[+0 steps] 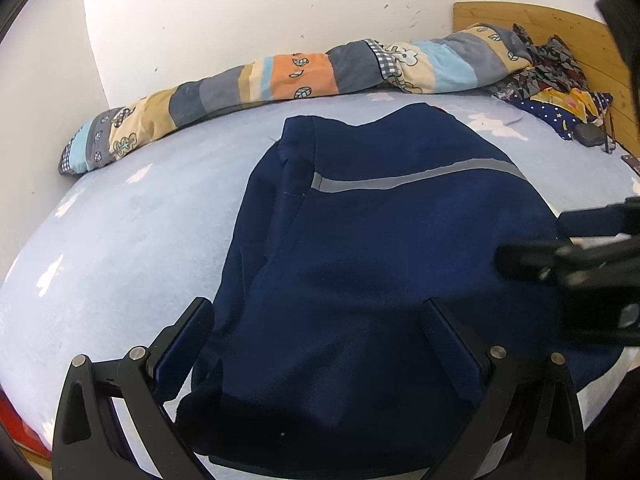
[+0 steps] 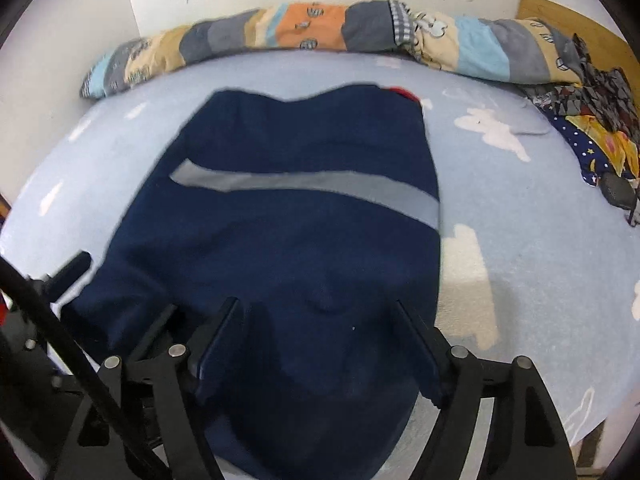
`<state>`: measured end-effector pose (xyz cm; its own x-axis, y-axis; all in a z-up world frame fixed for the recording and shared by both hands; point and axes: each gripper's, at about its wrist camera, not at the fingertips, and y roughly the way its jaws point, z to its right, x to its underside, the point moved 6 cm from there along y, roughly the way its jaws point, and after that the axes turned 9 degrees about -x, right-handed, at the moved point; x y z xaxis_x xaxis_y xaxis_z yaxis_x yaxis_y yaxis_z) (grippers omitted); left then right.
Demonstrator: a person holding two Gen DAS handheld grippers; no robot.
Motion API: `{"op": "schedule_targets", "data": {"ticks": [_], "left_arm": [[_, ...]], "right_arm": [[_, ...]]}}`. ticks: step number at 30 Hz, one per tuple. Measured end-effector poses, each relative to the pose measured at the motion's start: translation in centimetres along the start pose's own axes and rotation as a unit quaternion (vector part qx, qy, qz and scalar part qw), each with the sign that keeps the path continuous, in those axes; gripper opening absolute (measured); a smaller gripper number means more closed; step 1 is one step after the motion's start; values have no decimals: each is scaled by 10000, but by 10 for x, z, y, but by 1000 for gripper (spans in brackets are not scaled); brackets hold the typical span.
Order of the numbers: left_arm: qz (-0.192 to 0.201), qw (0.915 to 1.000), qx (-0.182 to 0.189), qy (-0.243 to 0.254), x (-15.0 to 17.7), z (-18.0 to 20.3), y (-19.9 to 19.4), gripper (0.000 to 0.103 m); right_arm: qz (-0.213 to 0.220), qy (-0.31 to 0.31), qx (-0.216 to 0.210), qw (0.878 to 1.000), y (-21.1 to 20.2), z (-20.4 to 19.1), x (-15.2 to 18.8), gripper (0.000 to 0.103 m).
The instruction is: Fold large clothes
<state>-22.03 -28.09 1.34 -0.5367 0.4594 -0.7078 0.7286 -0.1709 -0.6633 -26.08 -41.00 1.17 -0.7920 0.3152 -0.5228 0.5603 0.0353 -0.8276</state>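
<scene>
Matt navy cloth garment (image 1: 360, 248), fleecy pale-blue bedsheet (image 1: 132, 232), varnished wooden headboard (image 1: 560, 28), matt black plastic claws

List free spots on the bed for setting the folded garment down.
Bare sheet left of the navy garment, bordered by the rolled quilt behind. Another bare stretch lies right of the garment. Crowded: far right corner, with piled patterned clothes and a small dark object.

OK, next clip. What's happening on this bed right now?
A person with a gripper in each hand is folding a navy garment with a grey stripe, spread on the light blue bedsheet. Its sides look already folded in. The left gripper and right gripper both hover open over its near end, gripping nothing. A rolled patchwork quilt lies along the wall.
</scene>
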Motion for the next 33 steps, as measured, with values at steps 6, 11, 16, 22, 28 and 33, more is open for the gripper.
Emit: {"op": "schedule_targets", "data": {"ticks": [6,11,16,22,28,33], "left_arm": [[31,10000,16,-76,-3,0,-1,103],[19,10000,37,-38,-2,4,-1,103],[-19,10000,68,-67,0,5,3,103],[-11,9999,45,-111,-1,3,3,103],[-4,9999,35,-100,-1,4,3,103],[-41,9999,60,-120,0,4,3,103]], "right_arm": [[353,119,50,9993,-28,-2,10,81],[332,268,-74,9991,-31,-1,22,81],[177,296,-127,9993,-19,-5,27,81],[299,380,-156,9987,-24,-3,24,81],[301,631,-65,9975,-24,10,25,81],[36,721,-119,9973,-10,13,32,81]]}}
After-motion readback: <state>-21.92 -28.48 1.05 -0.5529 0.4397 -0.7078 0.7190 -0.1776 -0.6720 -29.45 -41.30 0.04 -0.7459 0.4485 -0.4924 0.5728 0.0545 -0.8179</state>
